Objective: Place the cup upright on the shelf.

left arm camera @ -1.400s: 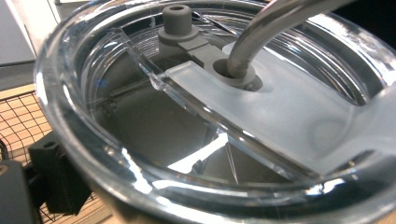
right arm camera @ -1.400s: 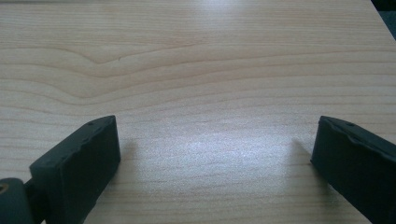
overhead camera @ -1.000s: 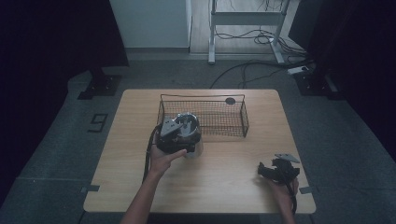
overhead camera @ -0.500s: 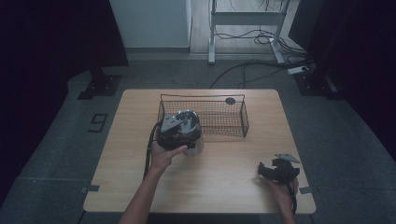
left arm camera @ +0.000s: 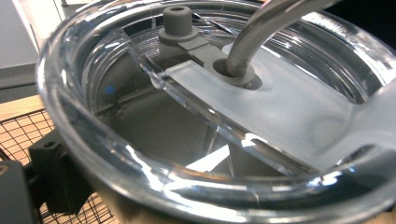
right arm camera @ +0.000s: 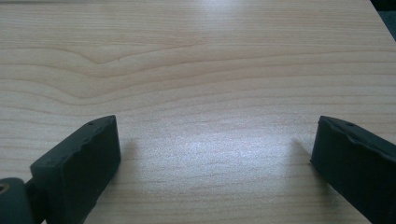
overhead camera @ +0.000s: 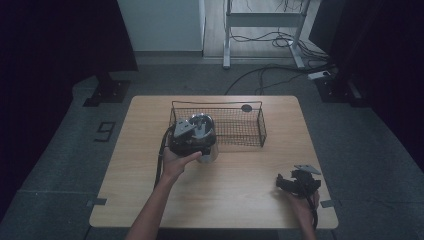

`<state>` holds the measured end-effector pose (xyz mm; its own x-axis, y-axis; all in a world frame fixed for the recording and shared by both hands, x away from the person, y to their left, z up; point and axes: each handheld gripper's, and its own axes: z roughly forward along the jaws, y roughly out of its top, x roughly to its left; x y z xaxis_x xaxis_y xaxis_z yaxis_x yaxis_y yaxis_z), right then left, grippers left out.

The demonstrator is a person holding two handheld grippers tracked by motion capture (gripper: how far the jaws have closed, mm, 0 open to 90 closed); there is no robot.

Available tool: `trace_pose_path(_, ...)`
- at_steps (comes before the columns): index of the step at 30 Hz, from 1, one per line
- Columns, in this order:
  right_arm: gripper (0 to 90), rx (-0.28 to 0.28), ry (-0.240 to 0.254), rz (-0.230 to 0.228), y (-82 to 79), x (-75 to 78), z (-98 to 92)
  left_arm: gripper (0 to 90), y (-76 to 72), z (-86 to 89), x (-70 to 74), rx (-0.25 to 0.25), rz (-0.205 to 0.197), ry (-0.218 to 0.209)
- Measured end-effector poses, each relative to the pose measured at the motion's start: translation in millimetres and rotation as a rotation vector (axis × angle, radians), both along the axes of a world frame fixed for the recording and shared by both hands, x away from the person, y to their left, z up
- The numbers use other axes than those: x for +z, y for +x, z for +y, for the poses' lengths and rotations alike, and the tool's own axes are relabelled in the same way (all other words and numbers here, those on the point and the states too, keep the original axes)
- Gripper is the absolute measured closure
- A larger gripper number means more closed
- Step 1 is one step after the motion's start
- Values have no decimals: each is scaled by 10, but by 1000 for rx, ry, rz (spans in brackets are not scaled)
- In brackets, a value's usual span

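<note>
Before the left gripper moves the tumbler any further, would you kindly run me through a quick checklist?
1. Left gripper closed on the tumbler: cannot tell; one jaw sits beside its wall.
2. Lid seated, straw through it: ok.
3. Wire basket free beside the tumbler: ok.
4. Right gripper open, out of the way near the table edge: ok.

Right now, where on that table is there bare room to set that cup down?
The wooden table is bare along its left side, across the near middle between the two hands, and at the right of the wire basket. It is crowded at the basket's left front corner, where the left gripper holds the tumbler. The right gripper rests at the near right corner.
</note>
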<state>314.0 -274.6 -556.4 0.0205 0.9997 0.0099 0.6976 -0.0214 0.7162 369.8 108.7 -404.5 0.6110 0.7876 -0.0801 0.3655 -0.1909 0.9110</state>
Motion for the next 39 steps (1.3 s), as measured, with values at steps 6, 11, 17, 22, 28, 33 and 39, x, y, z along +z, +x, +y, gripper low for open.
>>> trace_pose_path(6, 11, 0, 0, 0, 0, 0, 0, 38, 47, 22, 20, 3, 10, -26)
trace_pose_path(11, 11, 0, 0, 0, 0, 0, 0, 38, 82, 36, 51, 8, 10, -34)
trace_pose_path(17, 12, 0, 0, 0, 0, 0, 0, 38, 143, 42, 91, 19, 9, -45)
trace_pose_path(22, 12, -4, 1, -2, 0, -1, 1, 38, 173, 38, 122, 24, 5, -43)
trace_pose_path(28, 13, -4, 0, -5, 2, -3, -7, 38, 213, 8, 159, 20, 2, -34)
trace_pose_path(33, 13, -7, 1, -4, 2, -3, -9, 38, 245, -19, 165, 24, 4, -27)
trace_pose_path(39, 13, -7, -1, -5, 1, -3, -12, 38, 304, -45, 186, 24, 6, -15)
